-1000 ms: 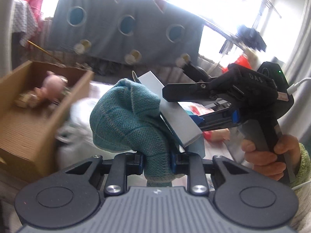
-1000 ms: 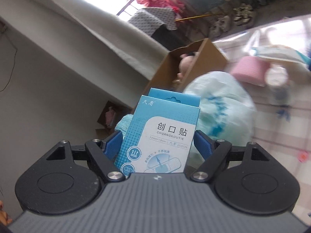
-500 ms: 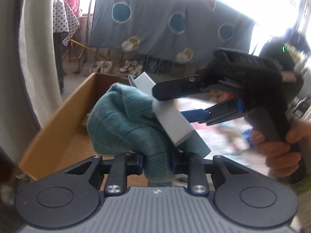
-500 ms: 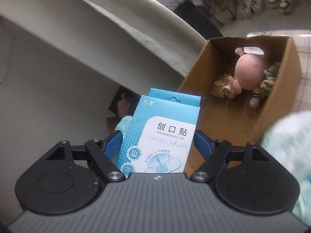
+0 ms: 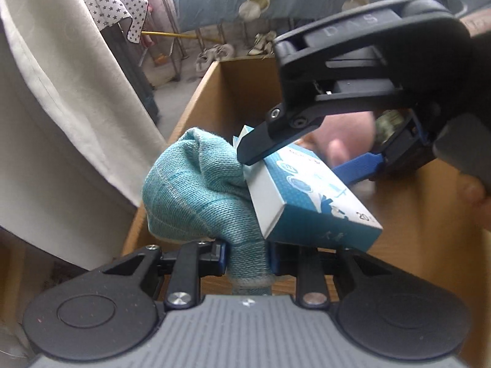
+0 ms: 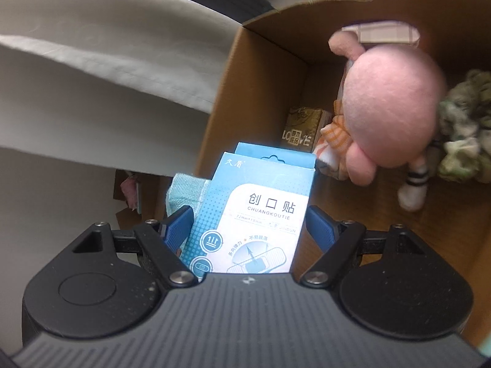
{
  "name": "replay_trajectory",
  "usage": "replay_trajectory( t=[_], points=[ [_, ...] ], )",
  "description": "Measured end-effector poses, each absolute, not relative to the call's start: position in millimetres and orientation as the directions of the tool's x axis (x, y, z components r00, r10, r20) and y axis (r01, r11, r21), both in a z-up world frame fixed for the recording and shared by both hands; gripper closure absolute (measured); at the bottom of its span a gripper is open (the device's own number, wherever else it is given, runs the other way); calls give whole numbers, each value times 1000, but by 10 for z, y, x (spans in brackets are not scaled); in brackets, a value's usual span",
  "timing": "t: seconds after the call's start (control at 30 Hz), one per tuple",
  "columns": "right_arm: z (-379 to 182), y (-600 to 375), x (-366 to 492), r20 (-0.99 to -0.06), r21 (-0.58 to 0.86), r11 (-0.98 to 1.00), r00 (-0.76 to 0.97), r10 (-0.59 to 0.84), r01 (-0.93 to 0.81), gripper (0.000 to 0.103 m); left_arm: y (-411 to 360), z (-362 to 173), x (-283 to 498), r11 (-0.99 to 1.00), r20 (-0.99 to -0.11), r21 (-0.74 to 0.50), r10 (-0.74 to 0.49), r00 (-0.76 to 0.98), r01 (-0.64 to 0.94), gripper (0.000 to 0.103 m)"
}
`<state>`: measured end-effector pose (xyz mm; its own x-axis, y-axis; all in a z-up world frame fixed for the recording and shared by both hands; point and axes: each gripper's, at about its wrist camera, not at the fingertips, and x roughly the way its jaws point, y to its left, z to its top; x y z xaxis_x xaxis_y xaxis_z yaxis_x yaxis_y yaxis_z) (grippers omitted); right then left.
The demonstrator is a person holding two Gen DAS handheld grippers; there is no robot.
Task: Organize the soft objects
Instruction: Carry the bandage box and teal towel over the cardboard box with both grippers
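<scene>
My left gripper (image 5: pixel 247 260) is shut on a teal knitted cloth (image 5: pixel 196 190), which bulges up ahead of the fingers over the left wall of an open cardboard box (image 5: pixel 196 104). My right gripper (image 5: pixel 294 165) comes in from the right, shut on a blue plaster box (image 5: pixel 313 202) that touches the cloth. In the right wrist view, the plaster box (image 6: pixel 260 214) stands between the blue pads of the right gripper (image 6: pixel 248 227), with the teal cloth (image 6: pixel 184 193) just behind it on the left. Both hang above the cardboard box (image 6: pixel 260 70).
Inside the cardboard box lie a pink plush doll (image 6: pixel 392 107), a green fuzzy bundle (image 6: pixel 463 132) and a small gold pack (image 6: pixel 303 128). A white curtain (image 5: pixel 61 107) hangs left of the box. A person's hand (image 5: pixel 472 190) grips the right handle.
Both grippers have swung from the table to above the cardboard box and tilted downward. The box interior now fills both views. Each keeps its hold.
</scene>
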<state>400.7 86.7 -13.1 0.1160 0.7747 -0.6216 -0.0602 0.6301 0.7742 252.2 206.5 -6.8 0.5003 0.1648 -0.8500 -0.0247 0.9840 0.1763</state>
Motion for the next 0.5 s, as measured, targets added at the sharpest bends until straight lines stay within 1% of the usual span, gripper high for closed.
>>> replay_trajectory(
  t=[0.13,0.2,0.23,0.3,0.37,0.5],
  points=[
    [-398,984,4141,-621,780,626,111,776,-12,22,2114,-175,2602,981,-859,191,183,478,-31,70],
    [-500,998,4183,-611,790,613,101,785,11,22,2129,-213,2631,980,-863,198,187,469,-27,65],
    [-536,1001,4187,-612,790,613,98,785,25,22,2106,-214,2613,980,-866,198,188,463,-27,61],
    [-582,1013,4175,-634,773,634,93,768,24,22,2133,-211,2660,979,-870,200,190,455,-27,58],
    [-648,1042,4172,-641,767,641,81,764,24,22,2115,-182,2624,979,-867,202,192,460,-30,52],
    [-673,1104,4150,-666,744,668,85,741,8,21,2079,-126,2540,976,-857,213,203,474,-33,49]
  ],
)
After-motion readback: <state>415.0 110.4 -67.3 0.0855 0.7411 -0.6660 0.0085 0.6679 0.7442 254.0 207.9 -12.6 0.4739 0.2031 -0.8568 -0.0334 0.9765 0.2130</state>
